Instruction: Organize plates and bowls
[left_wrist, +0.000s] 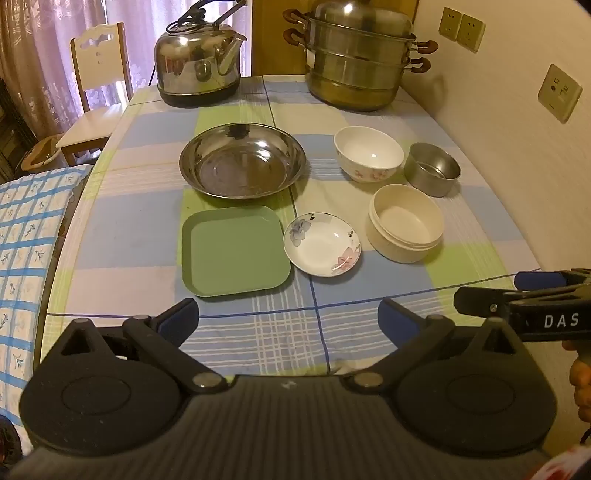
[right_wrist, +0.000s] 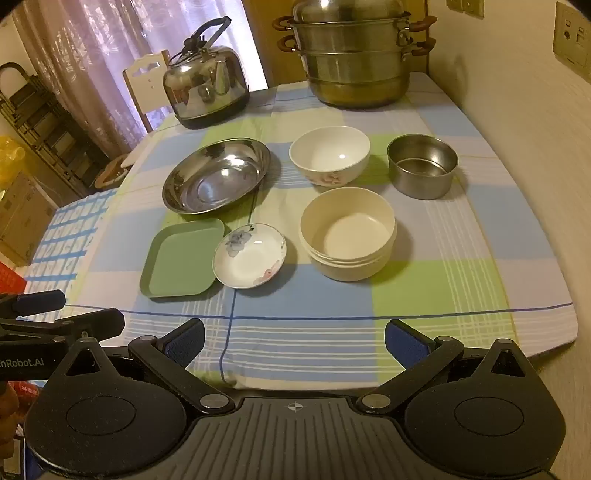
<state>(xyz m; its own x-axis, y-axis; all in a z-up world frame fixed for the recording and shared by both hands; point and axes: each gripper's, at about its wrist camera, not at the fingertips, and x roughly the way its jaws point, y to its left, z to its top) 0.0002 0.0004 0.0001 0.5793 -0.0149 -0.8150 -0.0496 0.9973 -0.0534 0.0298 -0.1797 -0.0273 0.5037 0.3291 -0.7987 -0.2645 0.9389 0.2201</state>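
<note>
On the checked tablecloth lie a steel plate (left_wrist: 242, 164) (right_wrist: 217, 175), a green square plate (left_wrist: 233, 255) (right_wrist: 181, 258) and a small flowered saucer (left_wrist: 321, 243) (right_wrist: 249, 254). To their right stand a white flowered bowl (left_wrist: 368, 153) (right_wrist: 329, 155), a cream bowl (left_wrist: 405, 222) (right_wrist: 348, 237) and a small steel bowl (left_wrist: 431, 169) (right_wrist: 422, 166). My left gripper (left_wrist: 290, 323) is open and empty above the near table edge. My right gripper (right_wrist: 295, 341) is open and empty, also at the near edge, beside the left one.
A steel kettle (left_wrist: 199, 59) (right_wrist: 207, 88) and a stacked steamer pot (left_wrist: 356, 55) (right_wrist: 352, 55) stand at the table's far end. A wall with sockets (left_wrist: 559, 92) runs along the right. A chair (left_wrist: 98, 92) and a blue-checked cushion (left_wrist: 22, 236) are at the left.
</note>
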